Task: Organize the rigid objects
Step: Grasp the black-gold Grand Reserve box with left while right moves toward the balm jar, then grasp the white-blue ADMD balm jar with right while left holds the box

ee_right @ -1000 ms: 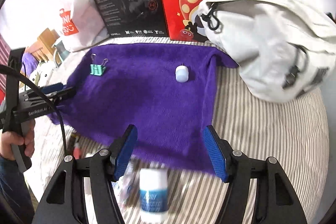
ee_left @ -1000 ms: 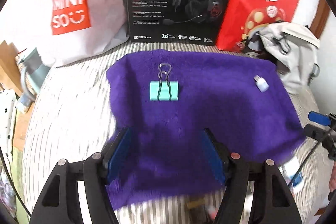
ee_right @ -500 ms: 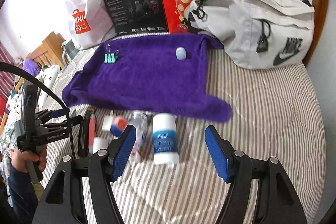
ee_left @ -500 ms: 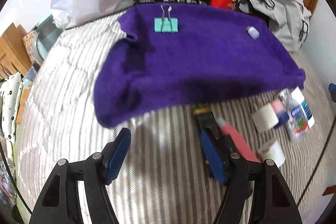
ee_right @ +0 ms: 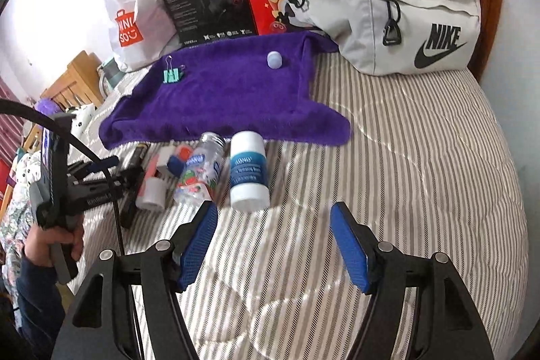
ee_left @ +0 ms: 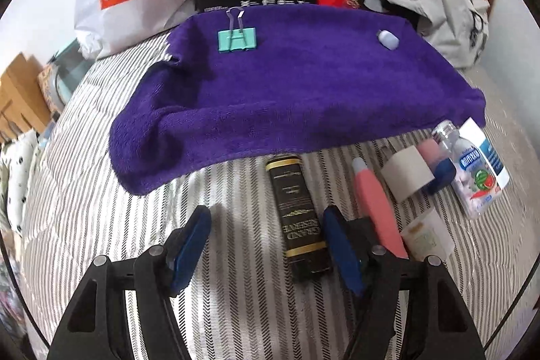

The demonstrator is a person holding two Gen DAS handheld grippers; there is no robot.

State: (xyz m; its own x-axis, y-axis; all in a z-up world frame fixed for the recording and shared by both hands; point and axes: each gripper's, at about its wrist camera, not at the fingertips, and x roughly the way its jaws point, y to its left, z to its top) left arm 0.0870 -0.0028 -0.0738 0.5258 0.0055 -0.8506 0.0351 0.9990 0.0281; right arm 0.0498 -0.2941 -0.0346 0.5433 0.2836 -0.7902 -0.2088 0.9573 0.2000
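A: Where do things stand?

B: On the bed (ee_right: pixel 422 157), two items already lie on the purple towel (ee_left: pixel 303 90): a teal binder clip (ee_left: pixel 237 38) and a small pale cap (ee_left: pixel 388 39). The rest lie in a loose row just off the towel's near edge.

A: And the grippers?

B: The left gripper (ee_left: pixel 266 245) has its fingers spread wide and holds nothing. The black "Grand Reserve" box (ee_left: pixel 300 218) lies between them, close against the right finger. The right gripper (ee_right: pixel 275 245) is also wide open and empty, with the white blue-labelled bottle (ee_right: pixel 249 171) just ahead of its left finger.

A: So the box looks like the next pick?

B: I'd judge so. Shift the left gripper slightly to its right to centre the box, then close across its narrow width, near the middle of its length so it doesn't swing.

A: Anything to watch?

B: The pink tube (ee_left: pixel 376 204) lies just beside the right finger; it could get nudged or caught. The bedding is soft, so press down lightly.
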